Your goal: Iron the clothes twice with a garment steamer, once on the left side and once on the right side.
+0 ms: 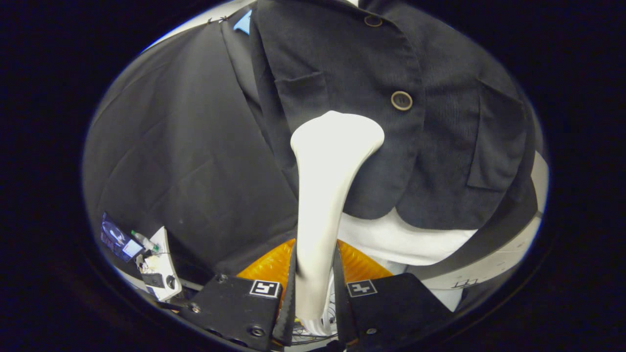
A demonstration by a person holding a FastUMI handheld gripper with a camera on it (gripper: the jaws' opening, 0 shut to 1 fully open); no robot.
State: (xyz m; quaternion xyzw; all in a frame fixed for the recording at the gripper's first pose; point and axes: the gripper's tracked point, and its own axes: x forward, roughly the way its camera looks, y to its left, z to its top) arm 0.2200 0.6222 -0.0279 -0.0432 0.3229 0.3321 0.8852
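A white garment steamer rises from between my fingers, its handle pinched by both of them. My gripper is shut on that handle. The steamer's wide head lies against a dark corduroy jacket that hangs just ahead, on the panel left of the buttons, beside a chest pocket. A round button sits just right of the head; another button is higher up. White cloth shows below the jacket's hem.
An orange ribbed object lies just beyond the fingers, below the jacket. To the left, a white stand carries small items, a small bottle and a dark device. A white surface lies at the right.
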